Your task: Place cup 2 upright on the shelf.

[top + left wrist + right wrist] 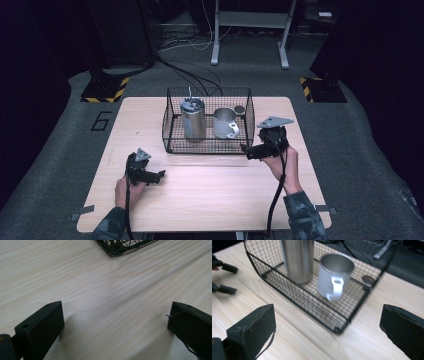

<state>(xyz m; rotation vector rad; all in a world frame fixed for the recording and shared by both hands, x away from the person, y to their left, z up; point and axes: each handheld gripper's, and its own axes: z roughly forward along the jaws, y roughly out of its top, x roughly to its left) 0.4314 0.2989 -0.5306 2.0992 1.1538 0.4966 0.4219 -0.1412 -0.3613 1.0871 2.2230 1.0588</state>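
A black wire basket (172, 142) stands at the table's far middle. Inside it a tall steel canister (193, 120) stands upright on the left, a steel mug (225, 123) with its handle toward me stands beside it, and a small dark round piece (239, 108) lies in the back right corner. My right gripper (246, 150) hovers open just off the basket's front right corner; its view shows the mug (334, 276) and canister (298, 260) through the mesh (312, 303). My left gripper (161, 176) rests open low over bare wood, with a basket corner (112, 250) ahead of it.
The wooden table (210, 195) has free room in front of the basket and on both sides. Grey carpet surrounds it, with cables (195, 75), a white stand's legs (250, 35) and yellow-black striped blocks (105, 90) behind.
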